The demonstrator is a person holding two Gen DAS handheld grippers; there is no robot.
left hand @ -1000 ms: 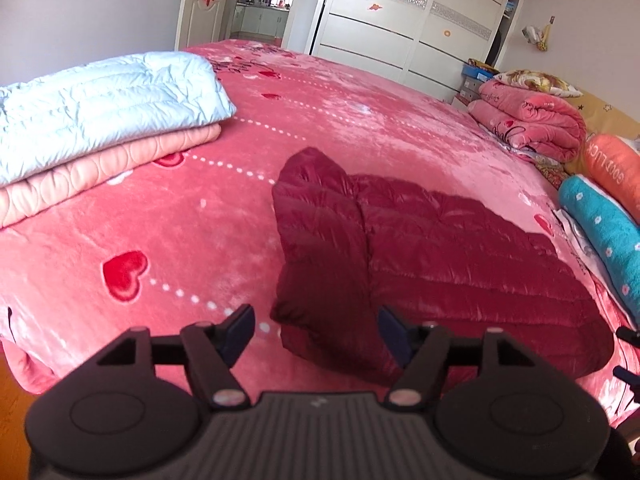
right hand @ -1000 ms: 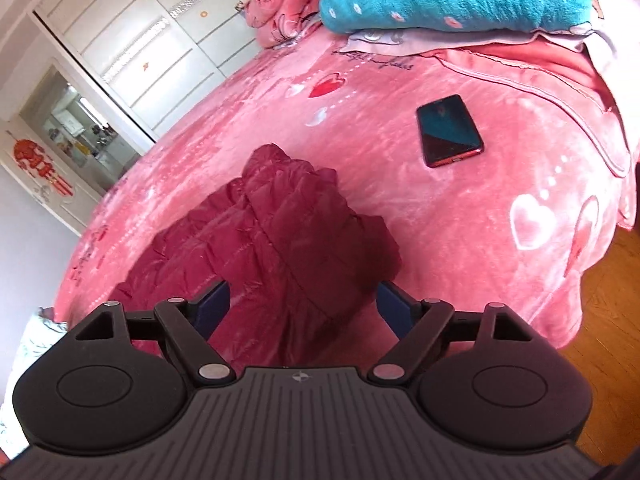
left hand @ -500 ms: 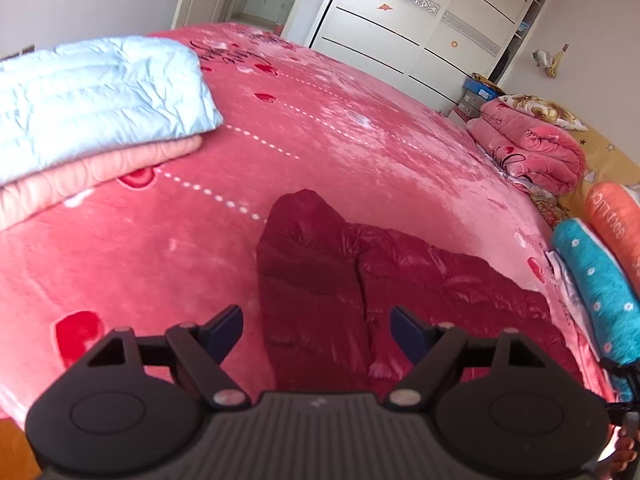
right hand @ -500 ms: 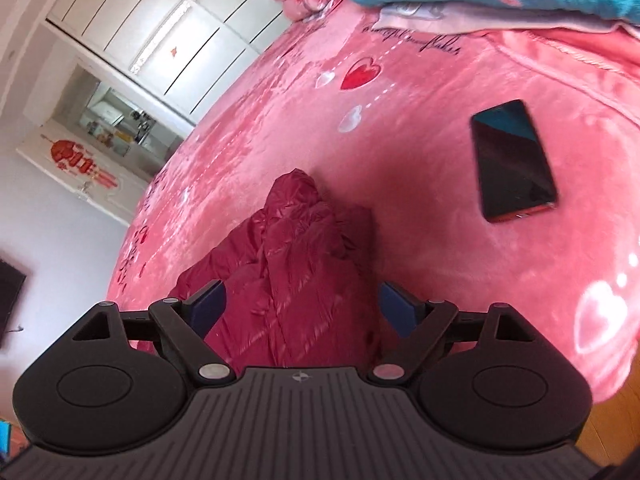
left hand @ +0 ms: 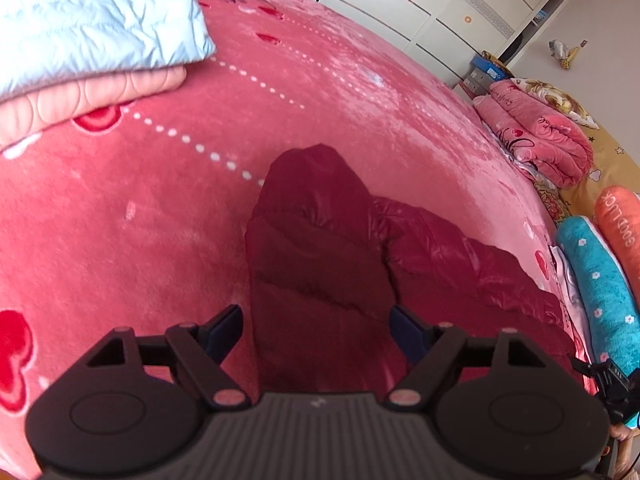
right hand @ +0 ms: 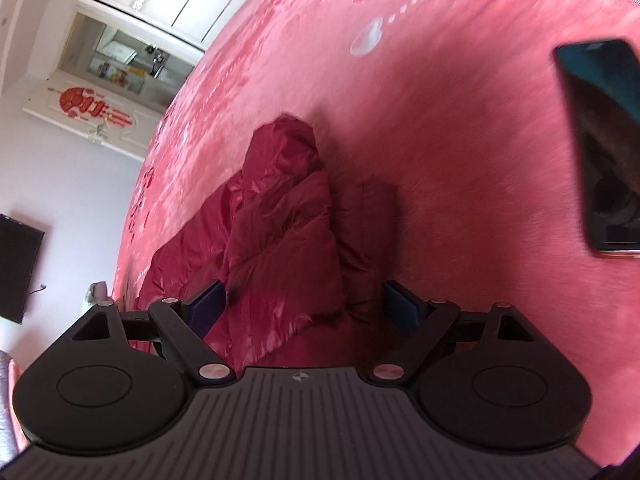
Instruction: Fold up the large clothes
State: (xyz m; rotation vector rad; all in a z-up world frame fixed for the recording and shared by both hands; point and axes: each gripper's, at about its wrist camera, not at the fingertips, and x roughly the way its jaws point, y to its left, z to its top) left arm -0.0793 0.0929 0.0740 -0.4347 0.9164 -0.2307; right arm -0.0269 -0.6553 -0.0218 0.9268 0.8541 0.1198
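A dark red puffer jacket (left hand: 332,256) lies spread on the pink heart-print bed cover (left hand: 120,220). My left gripper (left hand: 316,332) stands open just above one end of it, a folded panel showing between its blue pads without being touched. In the right wrist view the jacket (right hand: 280,232) looks bunched at its other end. There my right gripper (right hand: 304,306) is open too, its pads on either side of the rumpled fabric and apart from it.
A folded light blue quilt (left hand: 92,20) on a pink one (left hand: 80,96) lies at the far left. A black phone (right hand: 604,140) rests on the cover to the right of the jacket. Rolled blankets and pillows (left hand: 600,280) line the right side. White wardrobes (left hand: 440,4) stand behind the bed.
Both grippers have come forward and lower over the jacket's two ends, which now fill the gap between the pads. The left jaws have widened a little. The jacket itself has not moved.
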